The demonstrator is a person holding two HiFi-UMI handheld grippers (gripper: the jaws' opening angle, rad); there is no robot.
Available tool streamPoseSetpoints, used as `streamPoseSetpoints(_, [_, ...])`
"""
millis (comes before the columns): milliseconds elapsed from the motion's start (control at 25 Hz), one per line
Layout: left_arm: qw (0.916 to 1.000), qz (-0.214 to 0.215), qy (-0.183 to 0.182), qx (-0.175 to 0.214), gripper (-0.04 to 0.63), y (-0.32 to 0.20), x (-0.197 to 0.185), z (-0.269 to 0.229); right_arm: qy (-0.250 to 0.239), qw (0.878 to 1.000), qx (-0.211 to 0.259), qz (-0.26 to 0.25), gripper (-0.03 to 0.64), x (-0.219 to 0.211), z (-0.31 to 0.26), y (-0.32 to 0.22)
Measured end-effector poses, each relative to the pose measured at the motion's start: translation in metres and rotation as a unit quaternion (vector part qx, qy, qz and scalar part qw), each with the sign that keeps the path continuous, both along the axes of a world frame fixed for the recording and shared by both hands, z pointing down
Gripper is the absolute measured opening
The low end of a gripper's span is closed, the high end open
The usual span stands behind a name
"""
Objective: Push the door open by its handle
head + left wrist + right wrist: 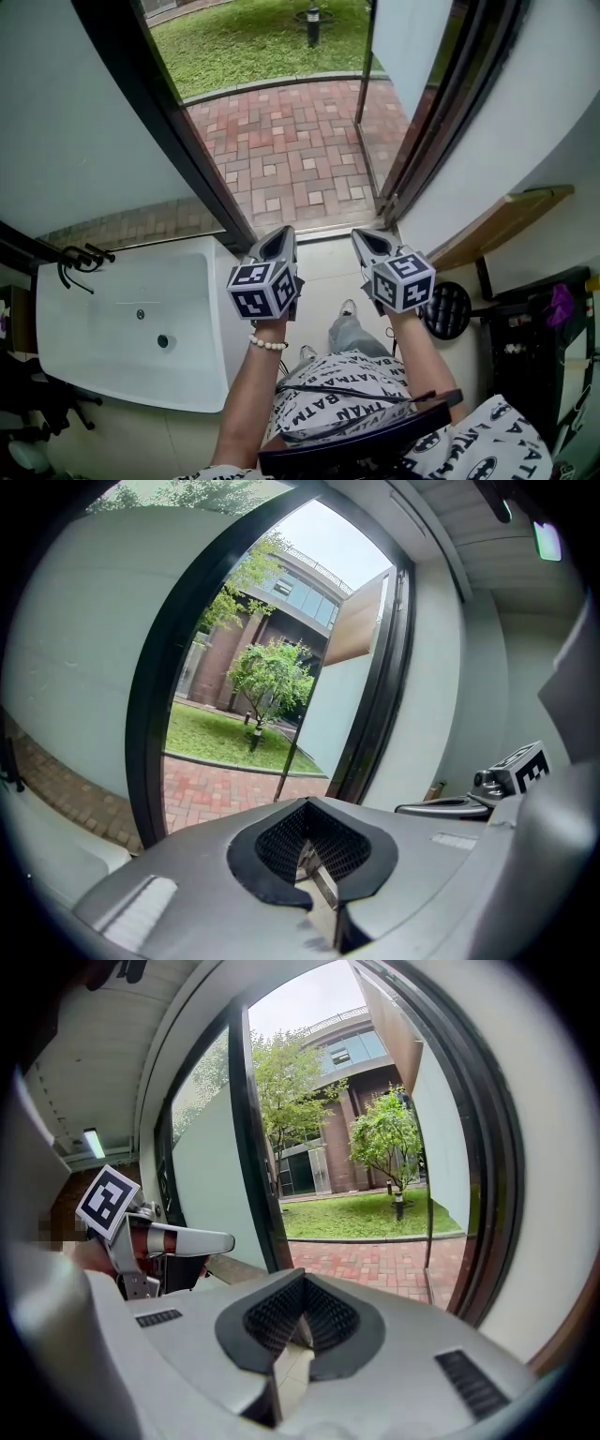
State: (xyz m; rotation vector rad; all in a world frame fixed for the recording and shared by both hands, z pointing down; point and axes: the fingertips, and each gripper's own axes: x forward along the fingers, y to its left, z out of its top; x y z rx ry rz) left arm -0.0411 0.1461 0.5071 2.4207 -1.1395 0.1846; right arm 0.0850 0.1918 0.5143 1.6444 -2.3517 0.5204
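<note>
The door (409,37), a white-filmed panel in a dark frame, stands swung outward over the brick paving at the right of the doorway. A thin dark upright bar (364,66) runs along its free edge; whether it is the handle I cannot tell. The door also shows in the left gripper view (342,705) and the right gripper view (441,1138). My left gripper (278,240) (309,850) and right gripper (371,242) (298,1321) hover side by side inside the threshold, well short of the door. Both are shut with nothing between the jaws.
A white basin (122,319) with a black tap (80,258) stands at the left, below the fixed pane. The black doorway frame (178,122) slants on the left. A wooden shelf (497,225) and dark equipment (534,347) sit at the right. Brick paving (291,150) and grass (253,37) lie outside.
</note>
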Motion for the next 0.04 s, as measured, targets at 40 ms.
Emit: streamPoseSetpoints(40, [1.0000,0.000,0.000,-0.001,-0.011,-0.0002,0.0047,-0.0011,0.000,1.000,0.000,-0.001,0.000,0.0048,-0.0010,-0.0003])
